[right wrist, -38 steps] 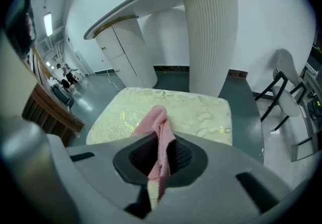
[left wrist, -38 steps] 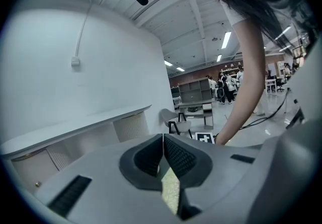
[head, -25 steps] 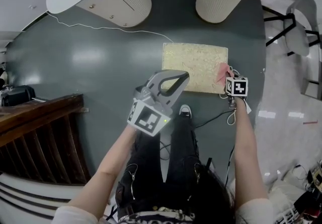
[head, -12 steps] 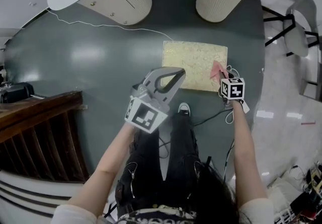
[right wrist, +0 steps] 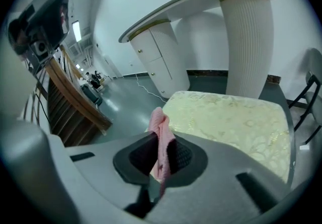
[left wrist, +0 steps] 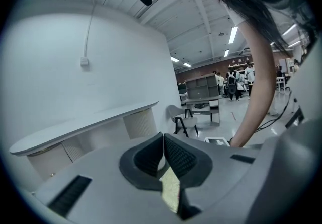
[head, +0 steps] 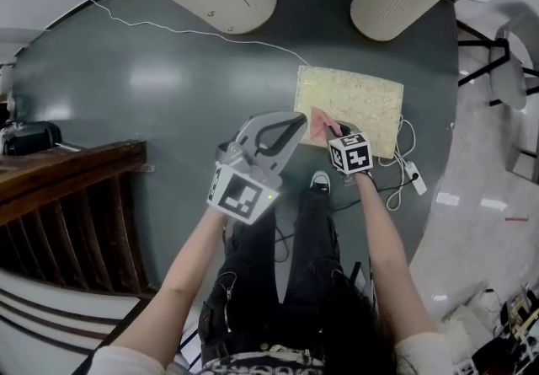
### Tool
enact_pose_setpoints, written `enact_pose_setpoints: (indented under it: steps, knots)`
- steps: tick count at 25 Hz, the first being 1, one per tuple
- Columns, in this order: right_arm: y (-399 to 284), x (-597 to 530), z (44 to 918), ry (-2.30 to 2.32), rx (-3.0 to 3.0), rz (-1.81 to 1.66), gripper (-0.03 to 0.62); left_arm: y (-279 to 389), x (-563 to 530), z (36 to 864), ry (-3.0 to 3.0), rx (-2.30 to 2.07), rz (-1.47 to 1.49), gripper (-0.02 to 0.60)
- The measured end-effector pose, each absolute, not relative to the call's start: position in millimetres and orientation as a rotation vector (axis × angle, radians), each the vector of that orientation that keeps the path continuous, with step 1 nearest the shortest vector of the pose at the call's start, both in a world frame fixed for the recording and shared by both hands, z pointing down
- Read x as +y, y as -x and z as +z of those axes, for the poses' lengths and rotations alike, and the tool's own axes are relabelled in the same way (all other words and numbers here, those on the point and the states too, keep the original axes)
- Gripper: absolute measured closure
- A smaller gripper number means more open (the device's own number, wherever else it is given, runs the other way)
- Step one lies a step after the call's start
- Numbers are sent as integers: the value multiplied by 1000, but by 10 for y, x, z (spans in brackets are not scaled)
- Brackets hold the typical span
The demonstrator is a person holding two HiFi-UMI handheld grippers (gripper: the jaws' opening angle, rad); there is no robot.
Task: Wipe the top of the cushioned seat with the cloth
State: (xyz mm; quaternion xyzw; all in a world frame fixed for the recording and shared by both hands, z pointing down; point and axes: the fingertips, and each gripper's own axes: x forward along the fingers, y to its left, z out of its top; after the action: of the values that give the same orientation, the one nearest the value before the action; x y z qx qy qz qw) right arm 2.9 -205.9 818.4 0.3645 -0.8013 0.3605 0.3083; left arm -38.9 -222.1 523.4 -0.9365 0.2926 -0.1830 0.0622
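Seat (head: 358, 99): lying on the floor, ahead of the person's feet.
Left gripper (head: 290, 122): hovering idle, jaws pressing together on nothing.
Right gripper (right wrist: 160, 155): pinching the cloth at the seat's near-left corner.
Cloth (right wrist: 159, 125): standing bunched.
Risk: the bunched cloth slipping free or merely skimming under light pressure.

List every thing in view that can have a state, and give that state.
Left gripper: shut, nothing between its jaws.
Right gripper: shut on the cloth.
Cloth: pinched and bunched, sticking up out of the jaws.
Cushioned seat: lying flat on the floor.
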Motion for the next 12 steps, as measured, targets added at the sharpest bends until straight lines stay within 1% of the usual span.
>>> enact_pose_setpoints:
  steps: [5, 8, 12]
  knots:
    - [453, -1934, 8297, -879, -2114, 958, 582, 743, -2257, 5256, 2817, 943, -571, 575]
    - [533, -1887, 8387, -859, -2092, 961, 582, 883, -2295, 5267, 2797, 974, -572, 575]
    - [477, -1864, 8473, -872, -2054, 962, 582, 994, -2287, 5305, 2801, 1001, -574, 575]
